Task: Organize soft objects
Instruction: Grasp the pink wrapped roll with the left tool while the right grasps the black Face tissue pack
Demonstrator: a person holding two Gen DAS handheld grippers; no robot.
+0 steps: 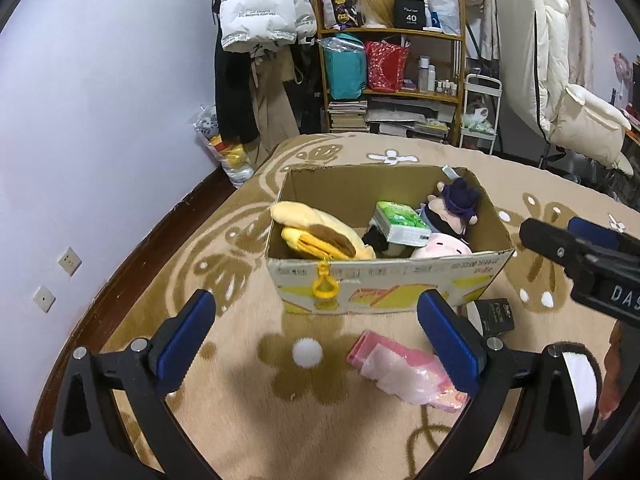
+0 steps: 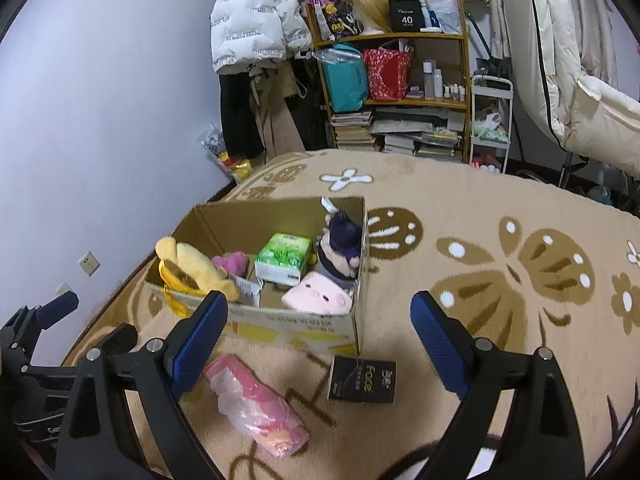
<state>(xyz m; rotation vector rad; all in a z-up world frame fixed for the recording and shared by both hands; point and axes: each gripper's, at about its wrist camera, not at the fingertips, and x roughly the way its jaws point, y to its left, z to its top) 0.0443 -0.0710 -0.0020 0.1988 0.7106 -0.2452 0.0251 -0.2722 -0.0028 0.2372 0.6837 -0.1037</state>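
Observation:
An open cardboard box (image 1: 384, 280) (image 2: 280, 324) stands on the rug. It holds a yellow plush (image 1: 316, 232) (image 2: 192, 268), a green tissue pack (image 1: 402, 222) (image 2: 284, 258), a purple-haired doll (image 1: 456, 204) (image 2: 340, 244) and a pink plush (image 1: 444, 246) (image 2: 318, 294). A pink plastic-wrapped pack (image 1: 404, 368) (image 2: 256, 404) and a black box (image 1: 494, 314) (image 2: 362, 380) lie on the rug in front. My left gripper (image 1: 316, 340) is open and empty above the pink pack. My right gripper (image 2: 320, 340) is open and empty near the box's front corner.
A patterned beige rug (image 2: 480, 220) covers the floor. The purple wall (image 1: 100, 120) runs along the left. A shelf (image 1: 392, 68) with bags and books, hanging coats (image 1: 260, 12) and a white cart (image 1: 480, 116) stand at the back.

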